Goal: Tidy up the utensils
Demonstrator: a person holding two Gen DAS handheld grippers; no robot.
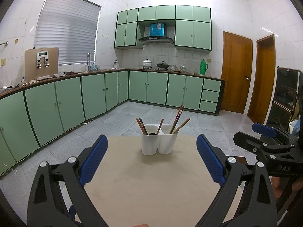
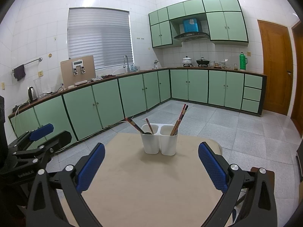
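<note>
Ahead of both claws, near the far edge of the beige table [image 1: 151, 189], stands the white two-compartment holder [image 1: 159, 141], a smooth plastic tub with rounded walls. Chopsticks lean out of both compartments: the left-compartment chopsticks [image 1: 142, 126] tilt left and back, with a dark spoon-like bowl low beside them, while the right-compartment chopsticks [image 1: 179, 119] fan up and to the right. They are thin, straight sticks, some reddish and patterned, some pale wood, their long axes steeply upright but tilted. The left gripper [image 1: 151, 159] is released, its blue textured pads spread wide with nothing between them, and the holder sits straight ahead along its fingers. The right gripper [image 2: 151, 165] is likewise spread and empty, with the holder centred ahead and slightly nearer its view. Neither claw touches anything. Judging by this layout, either hand could reach forward; a grasp would need the pads to close across a stick's slim shaft above the rim.
</note>
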